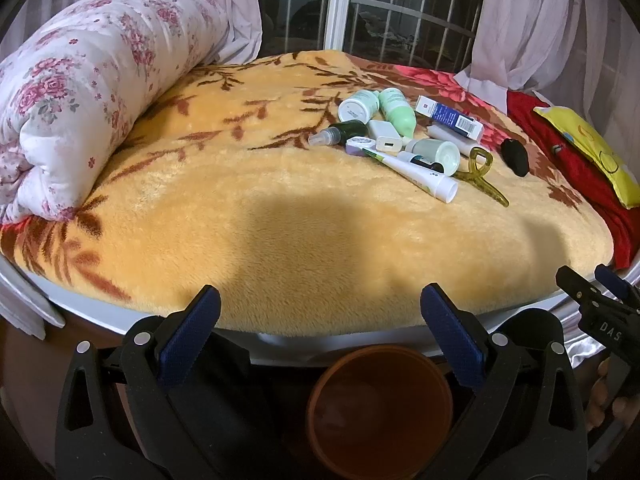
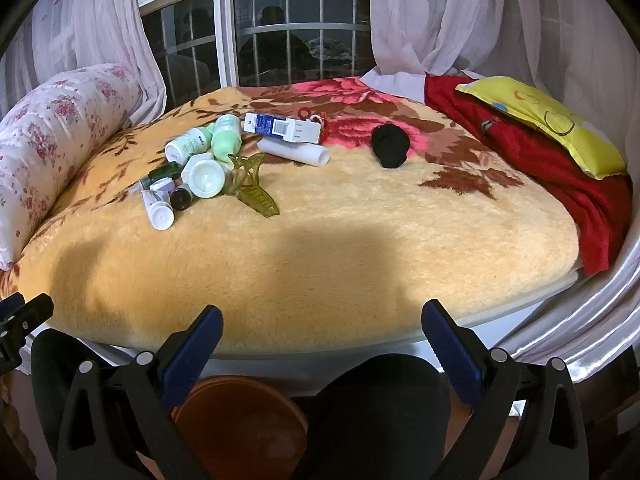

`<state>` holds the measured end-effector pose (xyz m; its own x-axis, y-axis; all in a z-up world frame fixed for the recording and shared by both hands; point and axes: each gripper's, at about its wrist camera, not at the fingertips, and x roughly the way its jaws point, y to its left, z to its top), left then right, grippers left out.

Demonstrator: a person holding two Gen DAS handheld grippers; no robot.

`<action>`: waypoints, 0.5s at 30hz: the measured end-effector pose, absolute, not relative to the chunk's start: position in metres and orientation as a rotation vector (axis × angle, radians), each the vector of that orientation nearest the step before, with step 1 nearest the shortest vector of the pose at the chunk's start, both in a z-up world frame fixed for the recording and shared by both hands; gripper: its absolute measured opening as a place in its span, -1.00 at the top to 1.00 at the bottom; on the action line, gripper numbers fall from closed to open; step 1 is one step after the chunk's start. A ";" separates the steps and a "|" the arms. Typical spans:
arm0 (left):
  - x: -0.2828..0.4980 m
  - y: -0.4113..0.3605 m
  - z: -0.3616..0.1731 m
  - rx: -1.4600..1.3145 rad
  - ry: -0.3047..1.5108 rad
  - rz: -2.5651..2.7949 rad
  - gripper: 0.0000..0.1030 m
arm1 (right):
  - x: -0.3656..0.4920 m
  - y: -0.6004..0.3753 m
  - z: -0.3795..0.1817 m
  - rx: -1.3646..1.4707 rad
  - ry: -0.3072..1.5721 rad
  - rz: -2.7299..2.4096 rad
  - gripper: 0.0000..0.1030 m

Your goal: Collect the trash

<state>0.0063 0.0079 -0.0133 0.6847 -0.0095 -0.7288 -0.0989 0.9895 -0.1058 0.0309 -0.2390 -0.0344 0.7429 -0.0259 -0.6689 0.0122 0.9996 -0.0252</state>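
Note:
A pile of small items lies on the yellow blanket (image 1: 280, 200): green and white bottles (image 1: 394, 109), a blue and white box (image 1: 450, 117), a white tube (image 1: 416, 174), a white charger (image 1: 384, 136), an olive hair claw (image 1: 480, 176) and a black bundle (image 1: 515, 157). The same pile shows in the right wrist view: bottles (image 2: 208, 142), box (image 2: 282, 127), claw (image 2: 250, 188), bundle (image 2: 390, 145). An orange-brown bin (image 1: 380, 412) stands on the floor below the bed edge, also in the right wrist view (image 2: 240, 428). My left gripper (image 1: 320, 312) and right gripper (image 2: 322, 330) are open, empty, near the bed's front edge.
A rolled floral quilt (image 1: 80, 92) lies at the left. A red cloth (image 2: 540, 160) and yellow pillow (image 2: 548, 120) lie at the right. Curtains (image 2: 420, 12) and a barred window (image 1: 376, 4) stand behind. A dark rounded object (image 2: 380, 400) is beside the bin.

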 end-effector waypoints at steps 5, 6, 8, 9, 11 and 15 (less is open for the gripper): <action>0.006 0.007 -0.014 -0.139 0.815 0.050 -0.89 | 0.030 -0.241 -0.034 -0.011 0.730 -0.024 -0.90; 0.006 0.007 -0.013 -0.140 0.814 0.050 -0.89 | 0.030 -0.242 -0.033 -0.009 0.730 -0.024 -0.90; 0.007 0.007 -0.013 -0.140 0.815 0.049 -0.89 | 0.029 -0.242 -0.033 -0.005 0.728 -0.024 -0.90; 0.006 0.007 -0.013 -0.140 0.816 0.050 -0.89 | 0.030 -0.244 -0.032 -0.003 0.729 -0.024 -0.90; 0.006 0.007 -0.014 -0.141 0.816 0.053 -0.89 | 0.030 -0.244 -0.032 -0.004 0.729 -0.025 -0.90; 0.005 0.006 -0.012 -0.128 0.810 0.057 -0.89 | 0.030 -0.244 -0.032 -0.002 0.729 -0.023 -0.90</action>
<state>0.0048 0.0058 -0.0120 0.6882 0.0023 -0.7255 -0.1001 0.9907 -0.0917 0.0296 -0.2444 -0.0319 0.7454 -0.0219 -0.6662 0.0207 0.9997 -0.0097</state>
